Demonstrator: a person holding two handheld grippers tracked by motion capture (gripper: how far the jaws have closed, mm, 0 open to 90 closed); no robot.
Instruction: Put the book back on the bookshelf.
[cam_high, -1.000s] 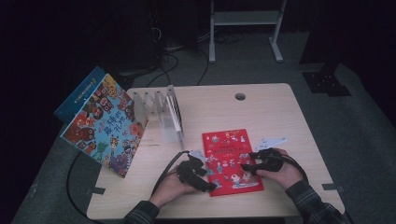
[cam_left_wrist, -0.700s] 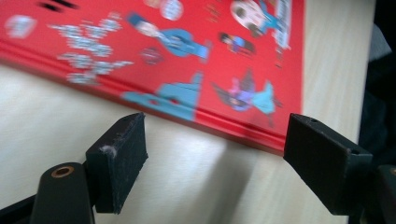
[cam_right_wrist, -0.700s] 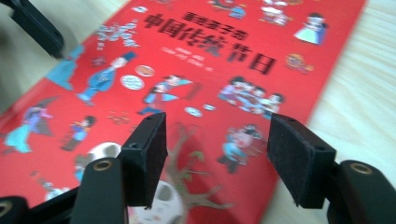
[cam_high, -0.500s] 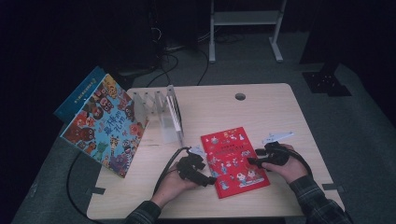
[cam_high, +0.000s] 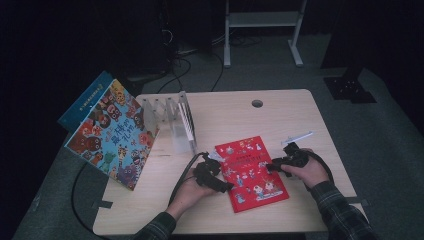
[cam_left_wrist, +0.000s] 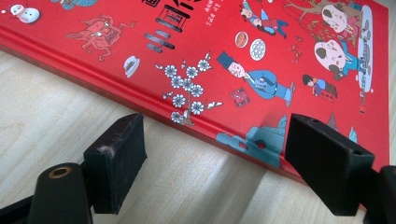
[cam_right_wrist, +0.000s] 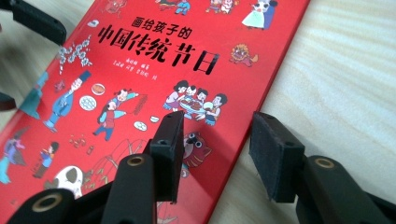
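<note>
A red picture book lies flat on the table, a little askew. My left gripper is at its near left edge. In the left gripper view the jaws stand wide, with the book's spine edge running between them and neither pad on it. My right gripper is at the book's right edge. Its jaws have just been closing. One pad hangs over the cover, the other over bare wood, and neither visibly presses on the book.
A big colourful picture book leans at the table's left with a blue book behind it. A clear rack stands beside them. A small white pen-like thing lies beyond my right hand. A cable hole is at the back.
The red book has turned a little, its near end swinging to the right. My right hand has shifted right and slightly farther away. The left hand has hardly moved.
</note>
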